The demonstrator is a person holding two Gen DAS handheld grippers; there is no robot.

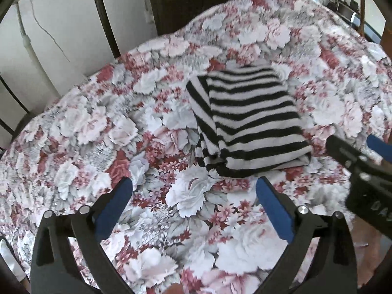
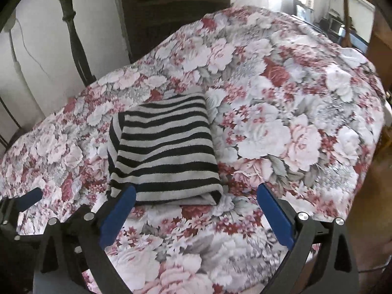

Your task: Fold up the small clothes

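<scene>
A black-and-white striped garment (image 1: 247, 120) lies folded into a thick rectangle on the floral bedspread (image 1: 98, 134). My left gripper (image 1: 194, 193) hovers above the spread just in front of its near edge, jaws wide open, nothing between the blue pads. In the right wrist view the same striped garment (image 2: 166, 147) lies ahead and to the left of my right gripper (image 2: 196, 198), which is open and empty; its left pad overlaps the garment's near corner in the picture. The right gripper's body shows at the right edge of the left wrist view.
The floral bedspread (image 2: 281, 127) covers the whole bed. A dark metal bed frame post (image 2: 71, 24) and a white wall with a cable stand at the back left. A dark wooden cabinet (image 2: 176, 12) is behind the bed. Cluttered furniture sits at the far right.
</scene>
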